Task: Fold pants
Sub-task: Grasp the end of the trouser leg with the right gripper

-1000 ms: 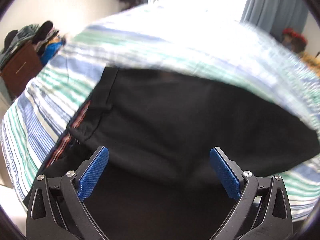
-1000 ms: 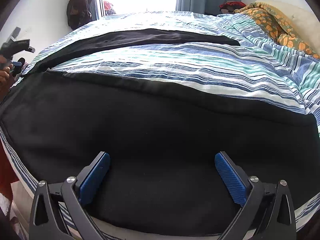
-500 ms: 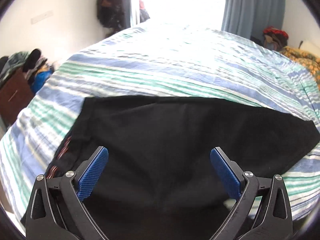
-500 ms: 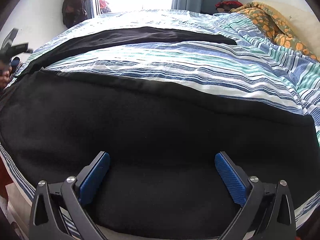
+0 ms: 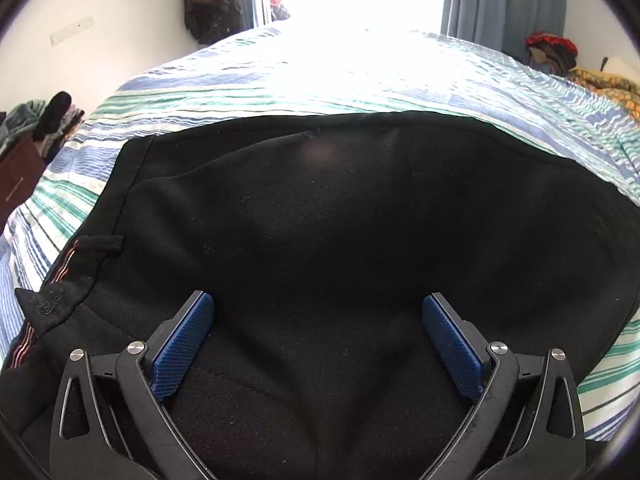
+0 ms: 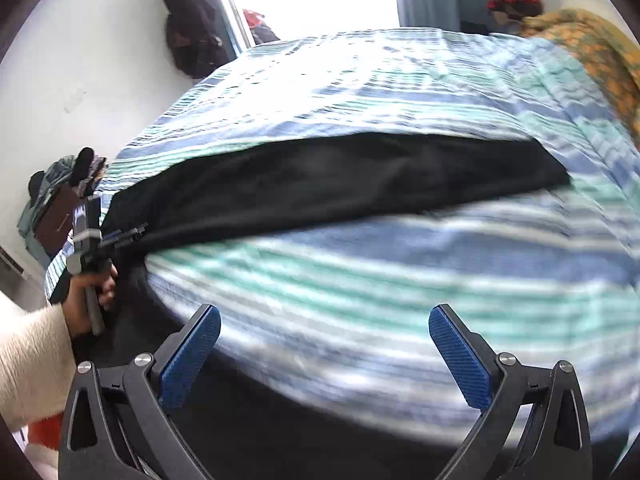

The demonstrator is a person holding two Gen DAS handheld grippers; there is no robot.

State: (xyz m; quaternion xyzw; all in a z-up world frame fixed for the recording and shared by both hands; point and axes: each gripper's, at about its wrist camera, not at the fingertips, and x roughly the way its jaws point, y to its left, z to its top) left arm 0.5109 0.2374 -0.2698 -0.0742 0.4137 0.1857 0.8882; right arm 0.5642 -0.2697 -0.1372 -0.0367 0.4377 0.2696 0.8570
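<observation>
Black pants (image 5: 340, 220) lie spread on the striped bedsheet (image 5: 280, 76). The left gripper (image 5: 318, 332) hovers over them, jaws wide apart. The right gripper (image 6: 324, 344) is likewise agape, empty.

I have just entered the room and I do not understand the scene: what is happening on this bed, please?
A person holding a gripper in each hand is folding black pants spread on a striped bedsheet. The left gripper is open over the waistband end. The right gripper is also open, above the sheet near the bed's edge, gripping nothing. One leg lies stretched across the bed. The right view is blurred.
</observation>
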